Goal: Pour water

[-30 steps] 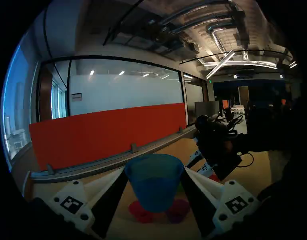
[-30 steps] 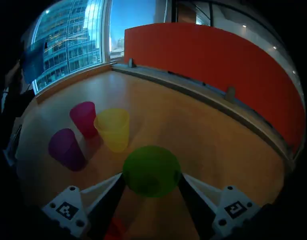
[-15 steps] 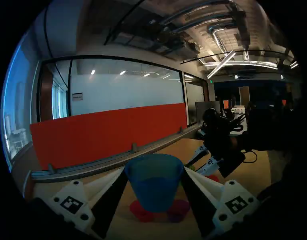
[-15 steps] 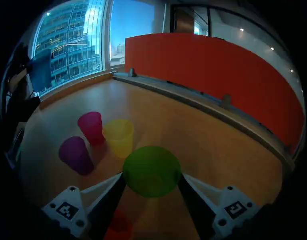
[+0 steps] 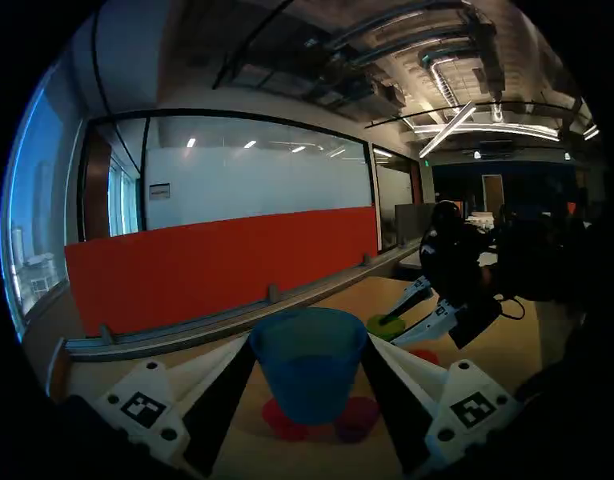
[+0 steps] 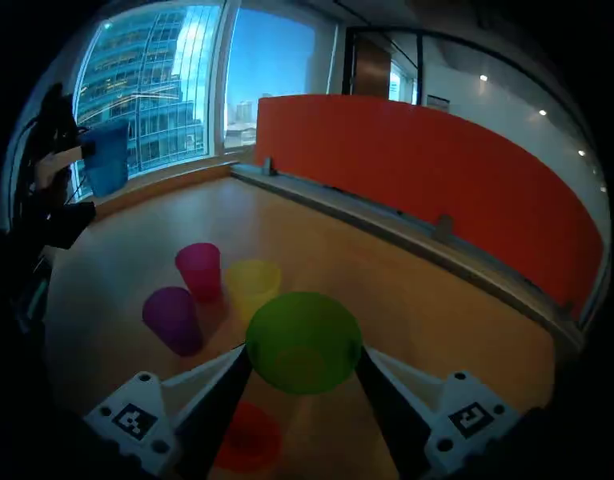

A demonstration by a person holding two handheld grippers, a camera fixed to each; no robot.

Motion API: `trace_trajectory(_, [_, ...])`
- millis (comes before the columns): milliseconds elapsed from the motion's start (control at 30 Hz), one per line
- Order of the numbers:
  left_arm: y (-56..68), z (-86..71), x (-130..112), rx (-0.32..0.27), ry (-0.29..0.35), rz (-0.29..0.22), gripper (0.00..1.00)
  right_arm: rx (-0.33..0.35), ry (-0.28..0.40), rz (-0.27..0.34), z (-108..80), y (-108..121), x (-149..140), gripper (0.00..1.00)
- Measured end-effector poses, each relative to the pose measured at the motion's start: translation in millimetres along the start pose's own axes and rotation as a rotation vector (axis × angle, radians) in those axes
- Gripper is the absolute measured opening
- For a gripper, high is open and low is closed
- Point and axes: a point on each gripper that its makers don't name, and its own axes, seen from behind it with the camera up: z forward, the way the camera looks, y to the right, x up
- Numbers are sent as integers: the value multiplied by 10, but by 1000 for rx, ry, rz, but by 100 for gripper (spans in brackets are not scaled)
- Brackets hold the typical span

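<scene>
Left gripper view: dim, ceiling strip lights (image 5: pixel 455 128) glowing white, far office gone black.
Right gripper view: brighter, daylight pouring through the windows (image 6: pixel 146 88).
Glare: pale sheen across the wooden table (image 6: pixel 323 232).
Edges: fisheye bends straight lines.
Focus: green cup (image 6: pixel 303 342) close up, slightly soft.

Pale wooden tabletop (image 6: pixel 387 280), glossy, with a grey rail (image 6: pixel 387 226) along its far edge. Standing on it in a close cluster: translucent pink plastic cup (image 6: pixel 199 270), translucent yellow plastic cup (image 6: pixel 250 284) just beside it, purple plastic cup (image 6: pixel 172 320) near both. Red plastic cup (image 6: pixel 246 438) stands apart, at the near edge.
</scene>
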Motion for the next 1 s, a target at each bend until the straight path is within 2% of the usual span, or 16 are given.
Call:
trace_trajectory(200, [3, -14, 46, -1, 4, -23, 88, -1, 32, 0, -126, -46, 83, 91])
trace_trajectory(600, [20, -38, 137, -3, 11, -37, 88, -4, 106, -6, -306, -152, 226, 91])
trace_trajectory(1000, [75, -41, 173, -6, 13, -33, 87, -10, 224, 4, -475, -245, 459, 91])
